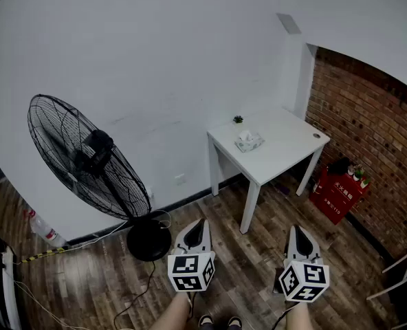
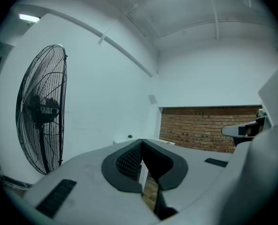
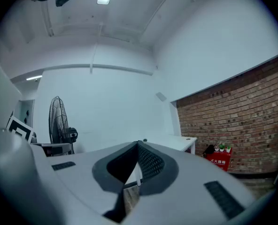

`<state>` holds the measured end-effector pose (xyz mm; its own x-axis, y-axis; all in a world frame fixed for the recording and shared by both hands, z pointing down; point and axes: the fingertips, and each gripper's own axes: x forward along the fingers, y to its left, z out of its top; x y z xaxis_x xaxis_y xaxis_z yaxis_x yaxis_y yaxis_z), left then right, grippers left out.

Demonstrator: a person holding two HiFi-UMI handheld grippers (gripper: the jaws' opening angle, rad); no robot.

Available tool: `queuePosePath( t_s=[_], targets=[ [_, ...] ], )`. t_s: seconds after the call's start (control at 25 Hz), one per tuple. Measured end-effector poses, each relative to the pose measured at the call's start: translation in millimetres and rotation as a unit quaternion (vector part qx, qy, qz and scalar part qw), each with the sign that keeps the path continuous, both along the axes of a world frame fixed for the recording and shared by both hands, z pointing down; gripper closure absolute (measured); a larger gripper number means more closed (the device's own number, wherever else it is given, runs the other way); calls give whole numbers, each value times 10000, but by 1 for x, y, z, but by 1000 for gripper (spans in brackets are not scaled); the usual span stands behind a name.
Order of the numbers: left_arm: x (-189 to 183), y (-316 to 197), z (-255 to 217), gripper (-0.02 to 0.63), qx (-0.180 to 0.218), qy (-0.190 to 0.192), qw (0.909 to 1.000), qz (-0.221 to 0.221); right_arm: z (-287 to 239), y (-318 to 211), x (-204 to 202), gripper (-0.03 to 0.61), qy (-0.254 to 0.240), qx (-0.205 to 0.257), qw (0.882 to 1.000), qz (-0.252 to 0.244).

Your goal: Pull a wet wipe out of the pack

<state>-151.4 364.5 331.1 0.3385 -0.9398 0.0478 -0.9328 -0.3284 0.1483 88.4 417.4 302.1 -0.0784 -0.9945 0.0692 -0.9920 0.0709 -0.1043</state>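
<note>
- Wet wipe pack (image 1: 248,141) sits on the white table (image 1: 289,153), centre-right of the head view, toward the table's back-left part. A bit of white seems to stick up from its top; too small to be sure.
- Small potted plant (image 1: 238,119) stands just behind the pack, near the table's far corner.
- Left gripper (image 1: 202,223) and right gripper (image 1: 298,229) are low in the frame, well apart from the table. Both have their jaws pressed together at the tips with nothing between them, which the left gripper view (image 2: 142,140) and right gripper view (image 3: 138,143) confirm.
- Task not under way yet; judged as the approach stage.
- Risk: the pack looks light, so pulling with one gripper may lift or drag the whole pack unless the other pins it down.
- Risk: a shallow pinch could tear the wipe, or bring out several at once.
- Risk: a reach from the front could knock the plant over.
- Big black standing fan (image 1: 86,158) is at the left, and its cable (image 1: 138,291) trails over the wood floor at lower left: a trip hazard, though off the straight path.
- Red box (image 1: 339,194) stands by the brick wall (image 1: 368,136) at the right, beside a table leg and out of the way.
- Nothing stands on the floor between the grippers and the table.
</note>
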Motion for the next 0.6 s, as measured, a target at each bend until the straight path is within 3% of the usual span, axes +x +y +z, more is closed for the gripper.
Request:
queuePosePath(
  t_s=[0.6],
  targets=[
    [0, -5, -1, 611, 50, -87, 9999, 58, 0, -2, -2, 577, -101, 36, 9999, 2]
  ],
)
